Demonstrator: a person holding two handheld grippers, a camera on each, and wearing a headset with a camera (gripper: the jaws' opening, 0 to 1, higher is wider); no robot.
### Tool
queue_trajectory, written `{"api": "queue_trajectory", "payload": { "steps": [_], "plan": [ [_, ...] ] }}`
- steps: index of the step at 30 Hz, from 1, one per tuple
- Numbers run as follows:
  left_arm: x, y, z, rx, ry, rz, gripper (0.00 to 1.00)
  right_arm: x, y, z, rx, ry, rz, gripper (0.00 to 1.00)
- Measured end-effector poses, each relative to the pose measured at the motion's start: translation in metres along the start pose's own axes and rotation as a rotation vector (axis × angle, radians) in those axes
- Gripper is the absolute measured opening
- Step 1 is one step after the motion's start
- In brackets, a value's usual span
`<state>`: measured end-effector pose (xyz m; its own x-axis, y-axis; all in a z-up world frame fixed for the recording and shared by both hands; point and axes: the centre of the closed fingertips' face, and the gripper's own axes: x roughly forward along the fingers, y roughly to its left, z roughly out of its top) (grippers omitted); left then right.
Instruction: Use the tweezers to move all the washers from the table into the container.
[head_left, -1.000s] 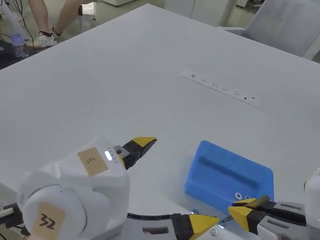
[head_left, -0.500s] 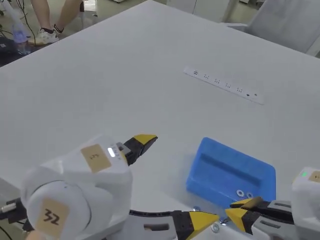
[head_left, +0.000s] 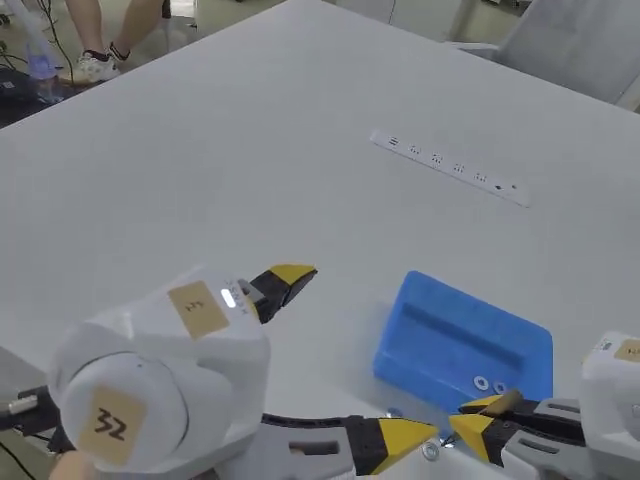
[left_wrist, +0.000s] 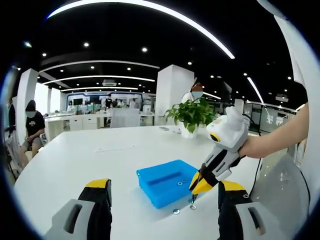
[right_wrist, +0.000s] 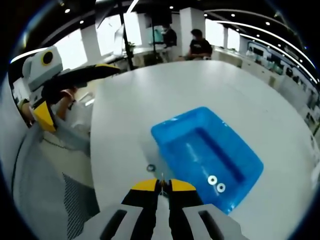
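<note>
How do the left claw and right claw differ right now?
The left claw is wide open and empty; the right claw is shut on the tweezers. The right claw tips down toward a washer beside the blue container; the left claw stands back, facing it. Both have yellow-tipped black jaws.

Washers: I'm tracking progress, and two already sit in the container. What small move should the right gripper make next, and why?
Probably ease the right gripper so the tweezers tip meets the washer lying on the table just beside it, outside the container, then pinch it: that washer is not yet moved.
</note>
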<state>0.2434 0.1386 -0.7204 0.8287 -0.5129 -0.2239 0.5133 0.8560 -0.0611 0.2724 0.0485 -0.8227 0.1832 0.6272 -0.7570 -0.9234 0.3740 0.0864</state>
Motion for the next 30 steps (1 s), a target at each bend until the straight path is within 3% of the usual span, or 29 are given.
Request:
{"api": "queue_trajectory", "payload": {
  "steps": [6,11,14,16,17,18,22,24,30],
  "plan": [
    [0.000,-0.001,-0.001,0.007,0.006,-0.003,0.90,0.003,0.001,0.000,-0.036,-0.011,-0.016,0.04],
    [0.000,0.000,-0.002,0.008,0.008,-0.003,0.89,0.006,0.000,0.004,-0.018,-0.045,-0.020,0.03],
    [0.000,0.000,-0.002,0.012,0.007,-0.004,0.89,0.006,-0.002,0.005,0.015,-0.065,-0.022,0.03],
    [0.000,0.000,-0.002,0.014,0.008,-0.002,0.89,0.003,-0.002,0.005,0.109,-0.091,-0.011,0.03],
    [0.000,0.000,-0.002,0.014,0.008,-0.001,0.89,0.000,0.002,0.009,0.190,-0.128,0.021,0.03],
    [-0.001,0.001,-0.002,0.013,0.007,0.001,0.89,-0.003,0.002,0.012,0.206,-0.150,0.035,0.03],
    [-0.001,0.001,-0.001,0.009,0.001,0.001,0.89,-0.019,0.002,0.022,0.171,-0.156,0.024,0.03],
    [-0.001,0.000,-0.001,0.010,0.001,-0.002,0.89,-0.028,0.001,0.033,0.199,-0.202,0.033,0.03],
    [-0.001,0.000,-0.002,0.014,0.004,-0.006,0.89,-0.042,-0.004,0.046,0.222,-0.231,0.014,0.03]
  ]
}}
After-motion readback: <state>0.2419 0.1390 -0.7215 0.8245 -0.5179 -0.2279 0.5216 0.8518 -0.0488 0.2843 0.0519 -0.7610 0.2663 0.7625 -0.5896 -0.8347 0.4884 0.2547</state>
